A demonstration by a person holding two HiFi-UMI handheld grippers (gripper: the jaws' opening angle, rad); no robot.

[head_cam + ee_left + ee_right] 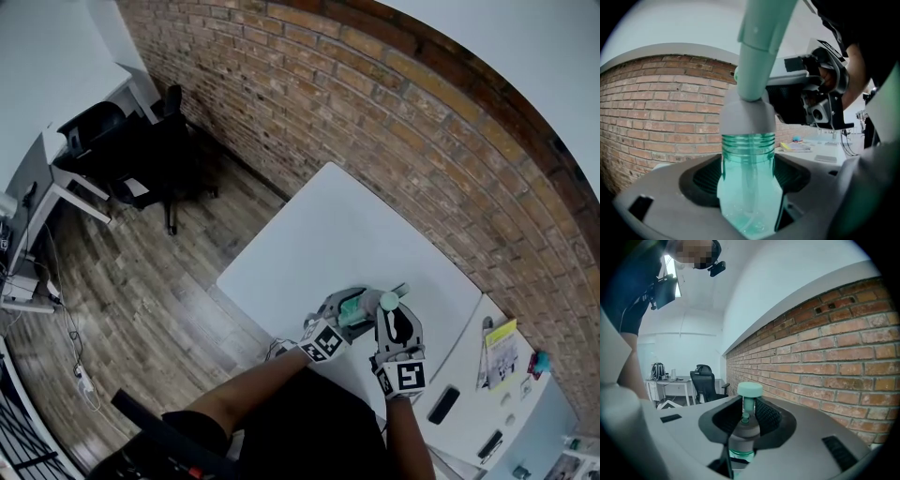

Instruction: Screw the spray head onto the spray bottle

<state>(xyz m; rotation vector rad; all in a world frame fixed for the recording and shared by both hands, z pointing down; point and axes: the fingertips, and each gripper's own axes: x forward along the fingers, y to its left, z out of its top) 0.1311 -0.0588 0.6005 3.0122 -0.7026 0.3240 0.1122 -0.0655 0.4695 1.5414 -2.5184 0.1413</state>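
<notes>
Person holds two grippers above white table, brick wall behind. Left gripper clamped on translucent teal spray bottle, body pinched between pads. Right gripper clenched on spray head, pads at grey collar seated over bottle neck. Several threads show below collar, so likely only partly screwed. To do well: hold bottle steady in left grip, keep head in line with neck to avoid cross-threading, twist with right wrist, regrip, repeat until collar covers threads
</notes>
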